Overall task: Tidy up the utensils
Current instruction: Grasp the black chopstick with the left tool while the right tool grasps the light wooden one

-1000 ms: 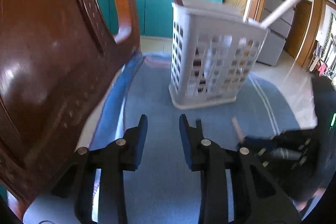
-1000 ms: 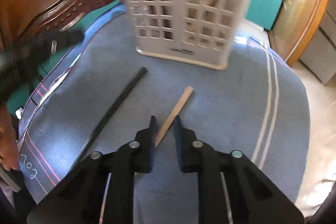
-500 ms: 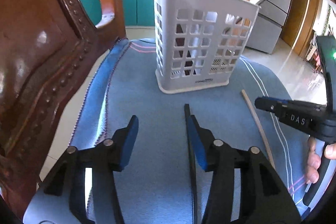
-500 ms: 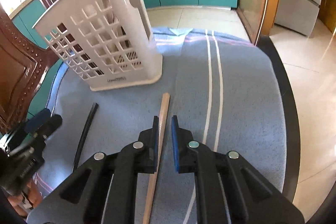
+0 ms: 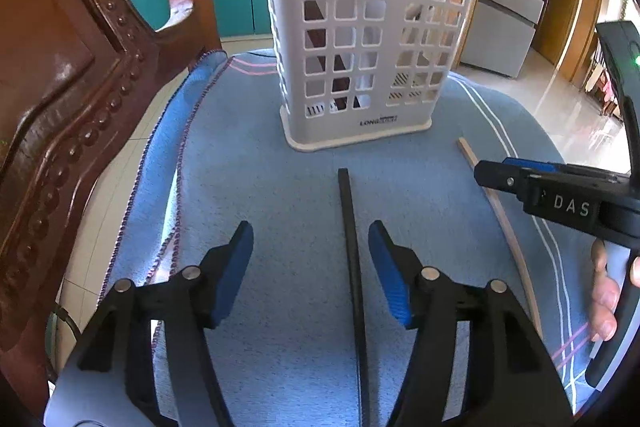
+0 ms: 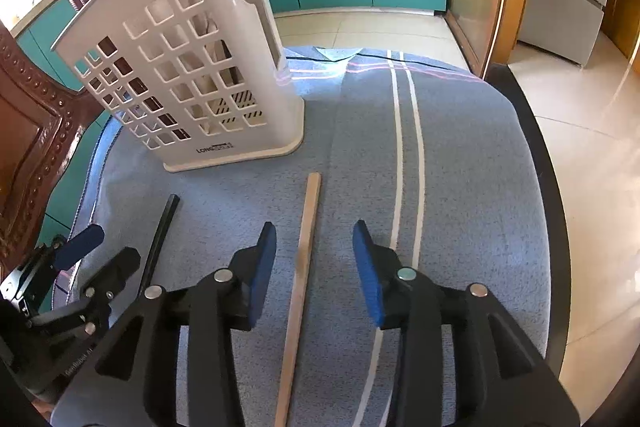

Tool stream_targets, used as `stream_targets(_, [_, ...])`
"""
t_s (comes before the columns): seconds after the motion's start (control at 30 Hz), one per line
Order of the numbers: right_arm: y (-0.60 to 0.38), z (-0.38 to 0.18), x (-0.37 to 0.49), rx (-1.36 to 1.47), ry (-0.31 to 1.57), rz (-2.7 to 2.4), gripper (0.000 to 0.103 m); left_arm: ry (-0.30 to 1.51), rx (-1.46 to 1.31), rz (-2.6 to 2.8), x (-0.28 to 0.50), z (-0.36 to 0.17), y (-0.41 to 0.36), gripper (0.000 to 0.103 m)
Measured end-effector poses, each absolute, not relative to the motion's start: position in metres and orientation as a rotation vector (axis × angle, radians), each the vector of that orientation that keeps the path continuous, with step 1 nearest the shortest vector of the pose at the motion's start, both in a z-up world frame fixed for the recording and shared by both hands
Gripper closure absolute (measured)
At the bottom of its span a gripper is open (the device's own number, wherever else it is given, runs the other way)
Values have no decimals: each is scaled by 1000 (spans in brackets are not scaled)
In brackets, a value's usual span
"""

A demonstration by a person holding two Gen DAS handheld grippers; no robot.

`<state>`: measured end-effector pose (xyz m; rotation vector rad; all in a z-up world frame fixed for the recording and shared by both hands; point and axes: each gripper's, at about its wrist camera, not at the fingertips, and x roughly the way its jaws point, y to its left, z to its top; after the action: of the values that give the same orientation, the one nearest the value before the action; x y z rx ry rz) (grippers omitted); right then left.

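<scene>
Left gripper (image 5: 311,273): spread wide, empty, black chopstick (image 5: 352,267) lower centre between pads. Right gripper (image 6: 314,267): likewise over wooden chopstick (image 6: 302,267). Centre yours, close gently, lift toward basket (image 5: 368,39), upper centre.

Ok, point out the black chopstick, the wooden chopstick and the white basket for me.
black chopstick (image 5: 352,247), left wrist view, mid-shaft between the open fingers.
wooden chopstick (image 6: 305,239), right wrist view, shaft between the open fingers.
white basket (image 5: 360,125), left wrist view, solid front wall near the base.
</scene>
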<state>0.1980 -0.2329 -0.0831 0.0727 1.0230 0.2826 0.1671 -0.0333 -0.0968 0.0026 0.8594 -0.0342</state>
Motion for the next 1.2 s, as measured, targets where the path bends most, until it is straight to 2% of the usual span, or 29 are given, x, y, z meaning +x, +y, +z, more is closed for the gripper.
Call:
stream_targets(0.47, [-224, -92, 200, 53, 1034, 282, 62, 895, 0, -6, 167, -103, -26, 41])
stream_targets(0.77, [-221, -92, 195, 50, 1032, 284, 58, 905, -9, 30, 170, -104, -19, 42])
stream_targets(0.8, [-220, -92, 195, 49, 1033, 283, 58, 906, -9, 38, 170, -104, -18, 53])
stream_targets(0.87, [-219, -92, 194, 47, 1033, 283, 57, 931, -15, 54, 171, -107, -17, 69])
stream_targets(0.93, [-217, -92, 192, 40, 1031, 283, 56, 934, -34, 47, 171, -108, -14, 70])
stream_targets(1.0, [-214, -93, 191, 35, 1030, 283, 56, 936, -33, 39, 171, -107, -15, 78])
stream_targets(1.2, [-199, -88, 180, -49, 996, 300, 56, 936, -29, 35, 171, -107, -13, 79])
